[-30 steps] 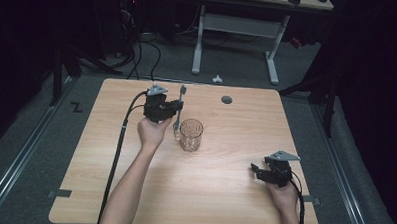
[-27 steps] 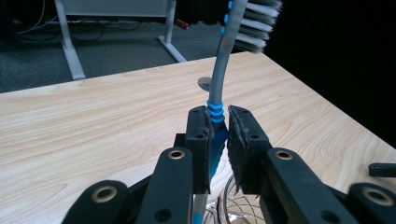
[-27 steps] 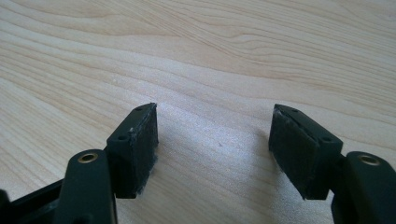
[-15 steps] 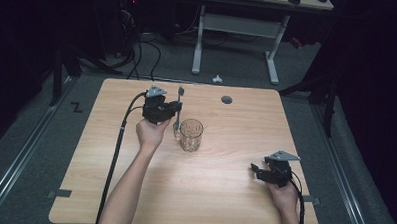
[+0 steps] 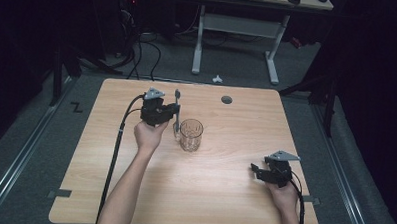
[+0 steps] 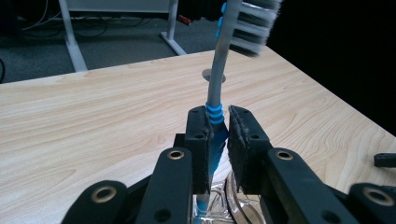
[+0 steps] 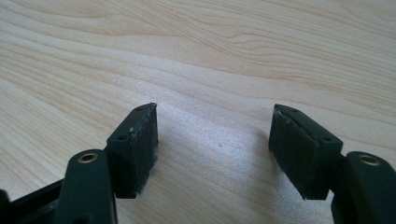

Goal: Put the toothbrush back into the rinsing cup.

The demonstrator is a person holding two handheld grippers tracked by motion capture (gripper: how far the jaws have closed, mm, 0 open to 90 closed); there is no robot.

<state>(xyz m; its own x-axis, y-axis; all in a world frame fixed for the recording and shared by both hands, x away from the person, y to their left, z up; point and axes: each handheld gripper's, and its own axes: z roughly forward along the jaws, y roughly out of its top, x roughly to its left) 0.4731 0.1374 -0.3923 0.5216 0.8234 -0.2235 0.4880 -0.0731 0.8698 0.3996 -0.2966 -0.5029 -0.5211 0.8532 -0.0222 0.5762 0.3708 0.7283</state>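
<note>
Your left gripper [image 6: 218,140] clamps the toothbrush [image 6: 215,88] upright, just beside the glass [image 5: 191,135]. Your right gripper [image 7: 212,140] rests jaws apart on the table [image 5: 223,193].

One toothbrush [image 6: 218,70], one glass [image 5: 191,134], one table [image 5: 223,193], and two tools: left [image 5: 172,110], right [image 5: 256,171].

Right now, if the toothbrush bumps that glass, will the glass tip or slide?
The glass looks short and wide, so it would probably slide on the smooth table rather than tip. It appears empty, so likely light and easily shoved. The toothbrush, clamped upright in the left hand-held gripper, looks stiff.
</note>
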